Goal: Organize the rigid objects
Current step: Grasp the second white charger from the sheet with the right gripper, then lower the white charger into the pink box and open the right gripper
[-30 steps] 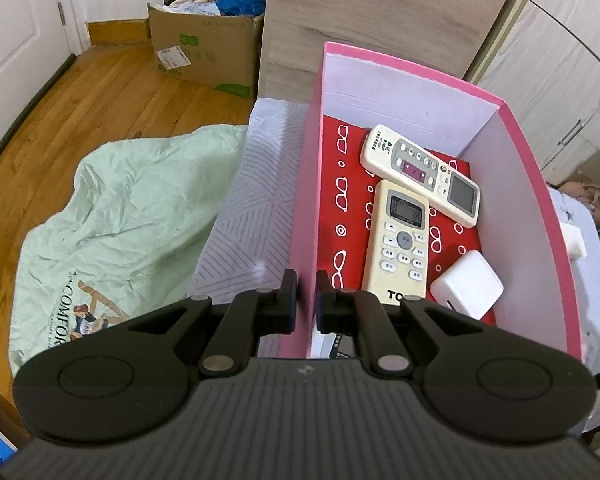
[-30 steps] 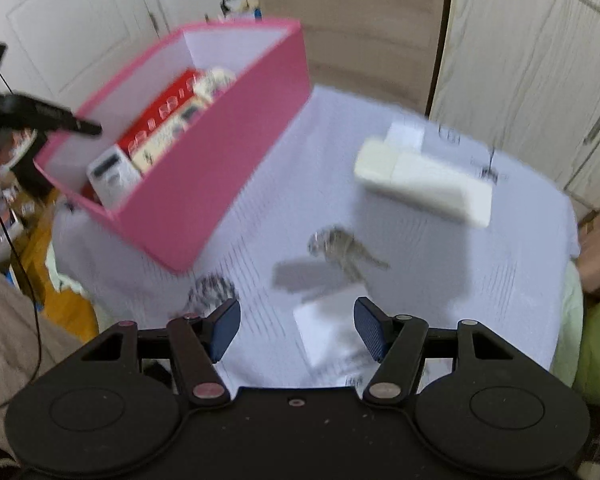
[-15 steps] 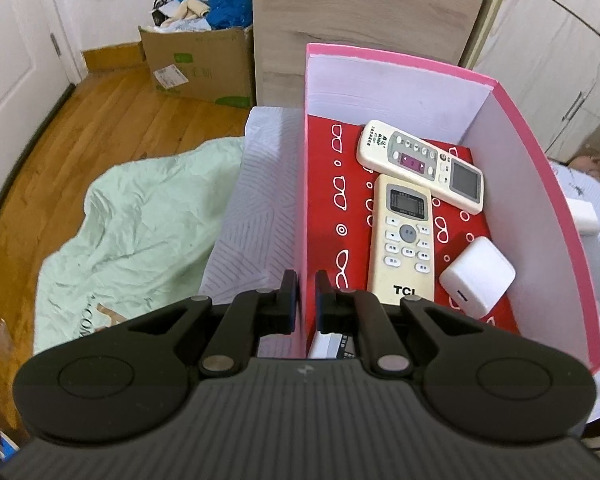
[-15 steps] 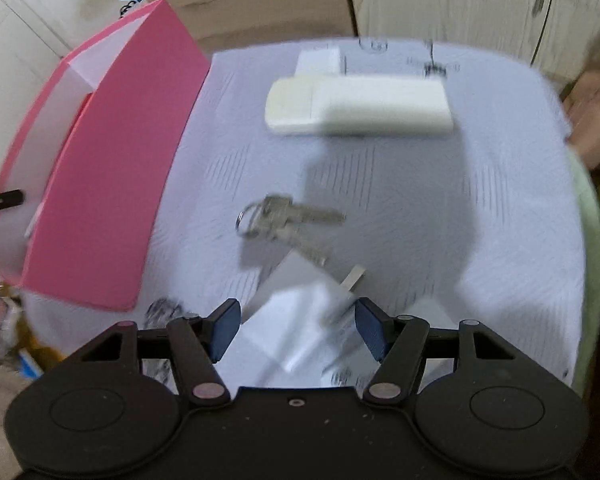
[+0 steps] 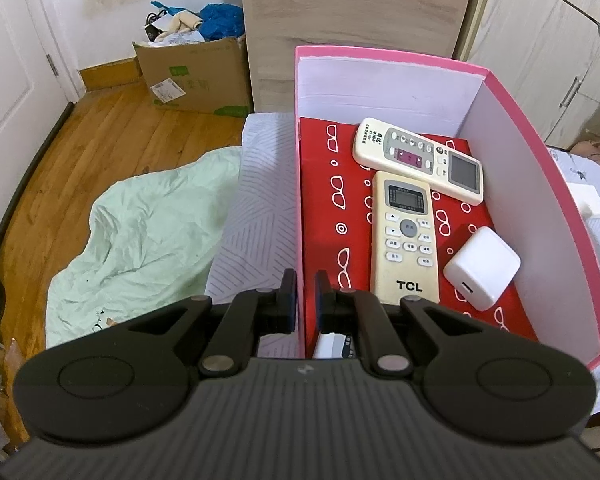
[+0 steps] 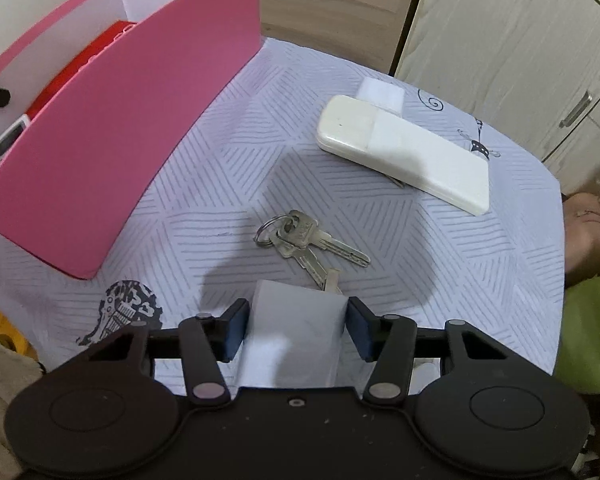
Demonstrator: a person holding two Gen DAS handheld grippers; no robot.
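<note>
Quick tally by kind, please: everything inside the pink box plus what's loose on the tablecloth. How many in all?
Remote controls: 3 (cream TCL remote, cream grey-screen remote, white face-down remote)
White charger cubes: 2 (boxed cube, table cube)
Silver key bunch: 1
Small white block: 1
Half-hidden white item: 1
Total: 8

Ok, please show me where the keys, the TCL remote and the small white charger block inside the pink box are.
keys [image 6: 300, 236]: right wrist view, on the key heads by the ring.
TCL remote [image 5: 405, 236]: left wrist view, on its button area.
white charger block [image 5: 482, 267]: left wrist view, on its top face.
</note>
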